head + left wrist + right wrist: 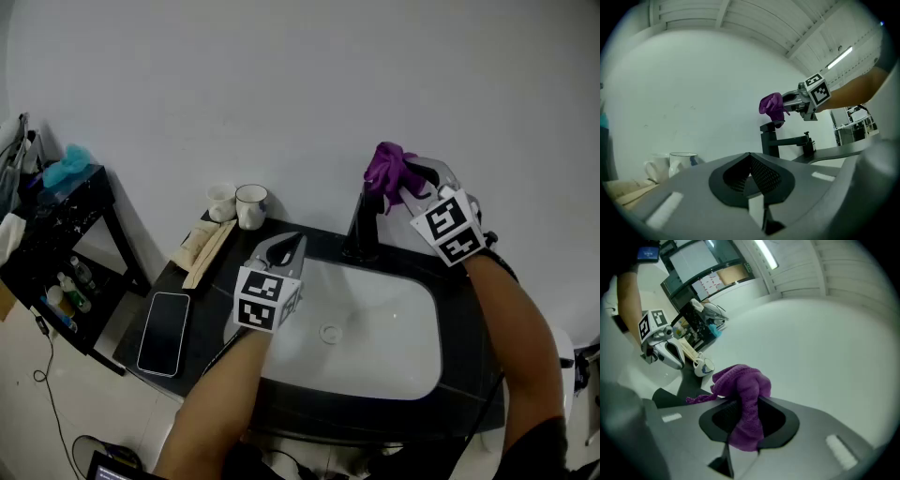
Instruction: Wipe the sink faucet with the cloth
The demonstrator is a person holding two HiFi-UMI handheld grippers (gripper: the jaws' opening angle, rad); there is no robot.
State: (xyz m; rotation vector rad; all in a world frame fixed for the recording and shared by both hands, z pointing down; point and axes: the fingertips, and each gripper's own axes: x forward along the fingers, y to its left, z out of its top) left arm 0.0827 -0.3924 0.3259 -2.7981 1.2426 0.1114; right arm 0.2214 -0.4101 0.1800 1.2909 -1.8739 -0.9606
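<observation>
A black faucet (361, 230) stands at the back rim of the white sink (412, 361). My right gripper (398, 183) is shut on a bunched purple cloth (387, 169) and holds it just above the faucet's top. In the left gripper view the cloth (772, 105) seems to touch the faucet (770, 140) from above. In the right gripper view the cloth (743, 399) hangs between the jaws of that gripper (745, 416). My left gripper (284, 248) hovers over the sink's left rim, shut with nothing in it (750, 171).
Two white mugs (251, 206) (221, 202) stand on the black counter at the back left, beside a pale wrapped packet (202, 246). A phone (165, 333) lies near the counter's left front. A black shelf (56, 234) with bottles stands further left. The wall is close behind the faucet.
</observation>
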